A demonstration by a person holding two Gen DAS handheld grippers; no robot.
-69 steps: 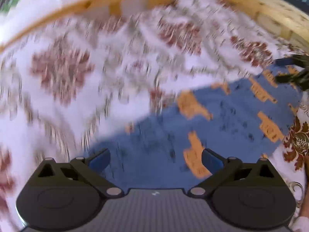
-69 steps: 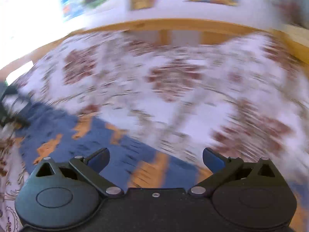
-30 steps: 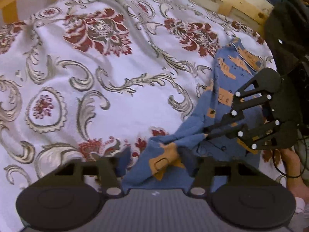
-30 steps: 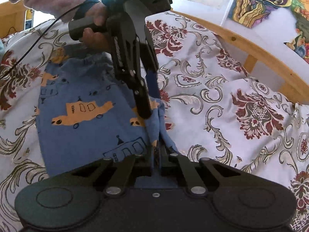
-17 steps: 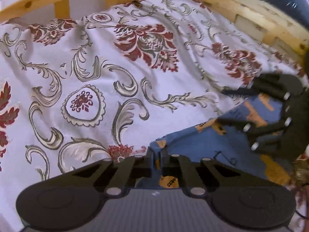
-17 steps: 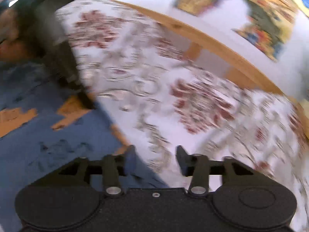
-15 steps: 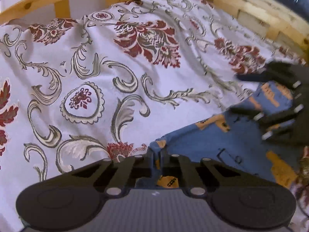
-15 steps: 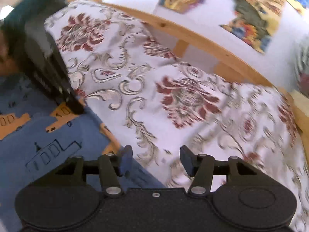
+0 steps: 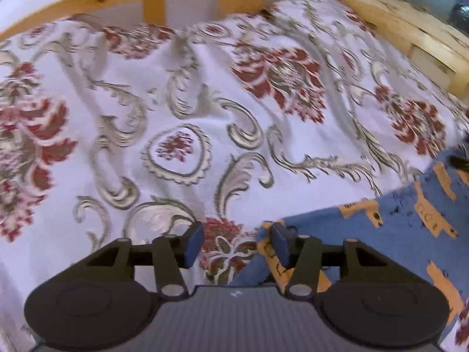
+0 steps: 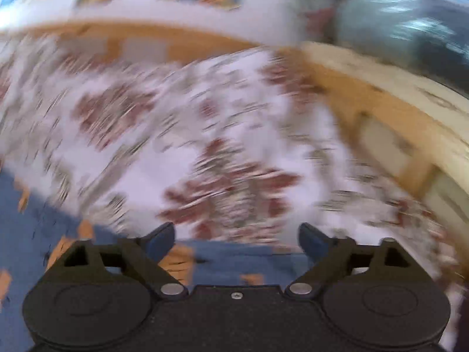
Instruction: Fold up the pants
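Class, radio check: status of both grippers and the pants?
Left gripper open. Right gripper open. Pants flat on bedspread, released. Nothing in the way.

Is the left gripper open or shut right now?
Open: the left gripper shows bedspread between its blue pads, with the pants beside them.

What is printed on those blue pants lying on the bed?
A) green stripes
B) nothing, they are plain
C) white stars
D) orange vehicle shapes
D: the blue pants carry orange blocky shapes with small dark line drawings, lying on the flowered bedspread.
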